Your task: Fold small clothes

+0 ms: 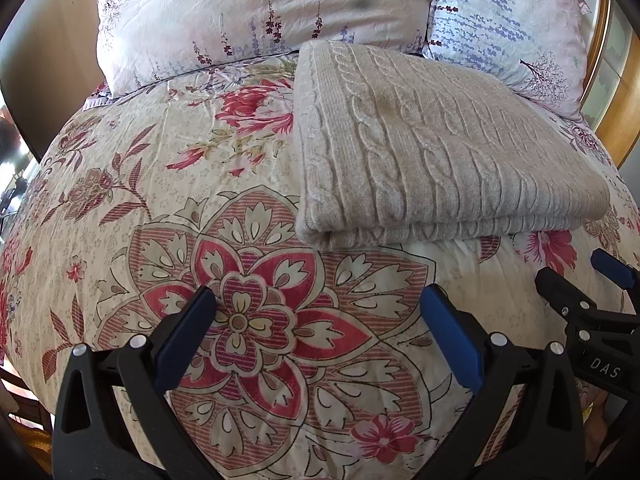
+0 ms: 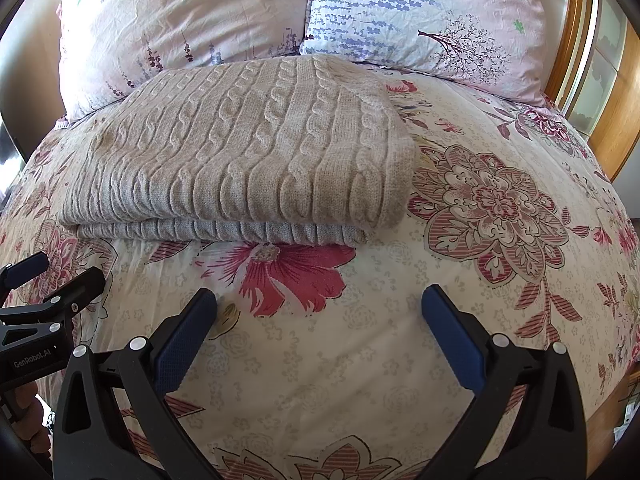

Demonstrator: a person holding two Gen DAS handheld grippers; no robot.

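Note:
A beige cable-knit sweater [image 1: 432, 152] lies folded into a flat rectangle on the floral bedspread [image 1: 180, 184], in front of the pillows. It also shows in the right wrist view [image 2: 248, 156]. My left gripper [image 1: 318, 304] is open and empty, hovering over the bedspread just short of the sweater's near left corner. My right gripper [image 2: 318, 304] is open and empty, over the bedspread in front of the sweater's near edge. Each gripper shows in the other's view: the right one at the right edge [image 1: 576, 276], the left one at the left edge [image 2: 52, 276].
Two floral pillows [image 1: 256, 12] [image 2: 432, 20] lean at the head of the bed behind the sweater. A wooden headboard frame [image 2: 576, 52] curves along the right side. The bedspread [image 2: 480, 240] stretches to the right of the sweater.

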